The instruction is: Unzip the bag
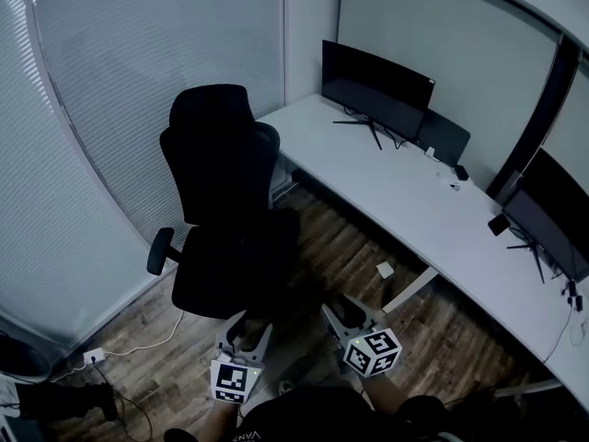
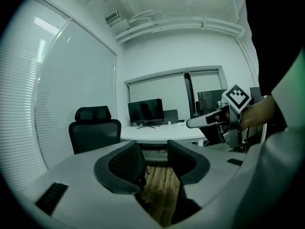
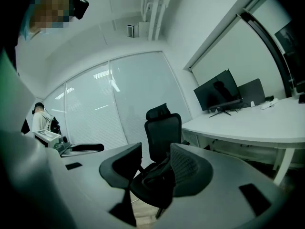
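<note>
A black office chair (image 1: 221, 182) stands on the wood floor just ahead of me. A dark, limp bundle with straps, probably the bag (image 3: 151, 171), lies on its seat (image 1: 241, 261); no zip can be made out. Low in the head view, my left gripper (image 1: 248, 326) and right gripper (image 1: 342, 308) hang side by side short of the chair, both open with nothing between the jaws. In the left gripper view the left gripper (image 2: 155, 152) frames bare floor. In the right gripper view the right gripper (image 3: 156, 156) frames the chair (image 3: 163, 128).
A long white desk (image 1: 414, 210) curves along the right, with one monitor (image 1: 375, 86) at the back and another (image 1: 548, 215) at the right. Blinds cover the glass wall on the left. A power strip (image 1: 92, 355) and cables lie on the floor. A person (image 3: 39, 119) stands beyond the glass.
</note>
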`<state>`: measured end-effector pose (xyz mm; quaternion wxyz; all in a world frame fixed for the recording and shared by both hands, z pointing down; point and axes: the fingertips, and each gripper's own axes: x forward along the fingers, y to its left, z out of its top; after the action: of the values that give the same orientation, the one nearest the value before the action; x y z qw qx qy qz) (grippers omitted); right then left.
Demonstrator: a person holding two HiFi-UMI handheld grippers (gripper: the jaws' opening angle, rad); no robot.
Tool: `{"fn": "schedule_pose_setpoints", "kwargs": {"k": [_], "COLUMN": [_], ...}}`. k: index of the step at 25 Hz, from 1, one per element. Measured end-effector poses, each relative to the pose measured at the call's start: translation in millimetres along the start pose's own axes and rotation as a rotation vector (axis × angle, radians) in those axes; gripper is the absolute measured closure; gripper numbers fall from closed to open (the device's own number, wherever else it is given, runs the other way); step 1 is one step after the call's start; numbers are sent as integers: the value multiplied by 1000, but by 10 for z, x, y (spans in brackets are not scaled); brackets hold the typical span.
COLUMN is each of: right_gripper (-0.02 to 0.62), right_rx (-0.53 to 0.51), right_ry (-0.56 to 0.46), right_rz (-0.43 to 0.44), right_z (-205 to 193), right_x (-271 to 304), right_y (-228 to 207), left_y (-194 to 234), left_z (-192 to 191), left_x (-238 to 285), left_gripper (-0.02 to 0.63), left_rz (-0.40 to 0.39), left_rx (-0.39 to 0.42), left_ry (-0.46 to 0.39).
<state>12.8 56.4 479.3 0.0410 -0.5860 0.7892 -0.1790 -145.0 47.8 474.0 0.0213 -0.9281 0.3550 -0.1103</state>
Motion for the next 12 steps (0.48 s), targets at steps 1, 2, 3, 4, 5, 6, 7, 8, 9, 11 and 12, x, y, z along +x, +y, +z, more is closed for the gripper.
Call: {"fn": "schedule_pose_setpoints", "kwargs": {"k": [1, 2, 3, 4, 5, 6, 7, 8, 9, 11, 12], "right_gripper": [428, 428, 428, 428, 428, 428, 428, 428, 428, 428, 428], "right_rx": [-2, -3, -4, -7, -11, -16, -21, -24, -27, -32, -34], "right_ry": [1, 2, 5, 9, 13, 19, 25, 31, 37, 52, 60], "right_rz": [-7, -12, -14, -16, -17, -16, -15, -11, -6, 5, 11], "right_z": [-9, -19, -32, -44, -56, -70, -87, -105, -122, -155, -171], "right_x": [46, 95, 142, 181, 216, 252, 295, 345, 393, 479, 525], "right_y": [4, 10, 20, 28, 30, 26, 18, 7, -12, -77, -117], "left_y": [40, 86, 132, 168, 192, 211, 234, 261, 286, 323, 345], "left_z": [-10, -21, -35, -46, -57, -81, -118, -152, -169, -182, -198], "left_x": [14, 26, 35, 45, 56, 70, 89, 113, 145, 226, 268], "left_gripper": [407, 403, 399, 395, 393, 393, 393, 393, 393, 393, 393], "left_rz": [-8, -11, -11, -10, -10, -10, -8, -4, 2, 18, 29], "left_rx": [8, 16, 21, 23, 22, 22, 24, 28, 33, 46, 53], "left_ry": [1, 1, 3, 3, 2, 5, 13, 19, 19, 3, -4]}}
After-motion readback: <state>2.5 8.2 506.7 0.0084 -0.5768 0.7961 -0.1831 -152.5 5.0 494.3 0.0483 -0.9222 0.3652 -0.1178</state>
